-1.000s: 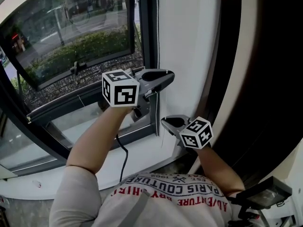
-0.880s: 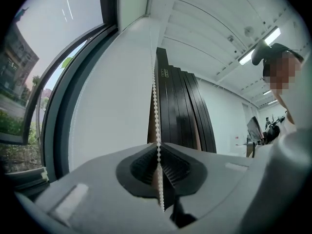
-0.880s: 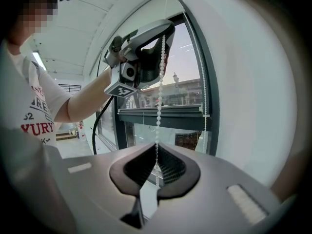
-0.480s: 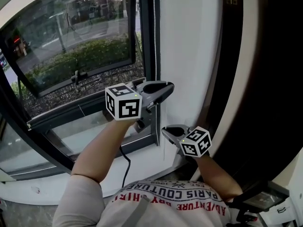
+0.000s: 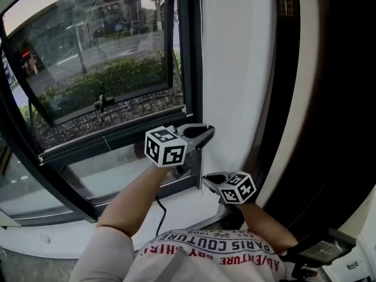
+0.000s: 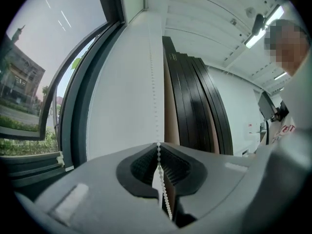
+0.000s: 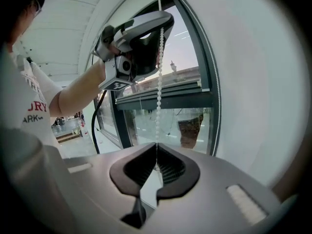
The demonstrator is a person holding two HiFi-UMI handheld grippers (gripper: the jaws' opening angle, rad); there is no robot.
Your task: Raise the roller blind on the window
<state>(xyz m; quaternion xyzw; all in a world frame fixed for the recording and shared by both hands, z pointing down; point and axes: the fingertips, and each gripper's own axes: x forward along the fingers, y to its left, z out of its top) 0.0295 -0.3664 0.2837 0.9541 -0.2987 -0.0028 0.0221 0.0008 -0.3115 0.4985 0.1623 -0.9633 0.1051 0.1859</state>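
The roller blind's white bead chain [image 5: 201, 51] hangs down the dark window frame beside the white wall. My left gripper [image 5: 208, 131] is shut on the chain [image 6: 157, 152], which runs straight up from between its pads. Just below it, my right gripper [image 5: 205, 178] is shut on the same chain [image 7: 158, 82]. In the right gripper view the left gripper [image 7: 158, 26] shows above, with the chain taut between the two. The blind's fabric is not in view.
The large window [image 5: 88, 69] with a tilted inner pane looks out on shrubs and a street. A white sill [image 5: 176, 213] lies below it. Dark upright panels [image 5: 329, 98] stand to the right of the white wall [image 5: 235, 69]. A black cable [image 5: 157, 210] hangs under my left arm.
Both grippers have moved down along the chain, the left one further, so the gap between them is smaller. The head view has tilted up, showing more of the window.
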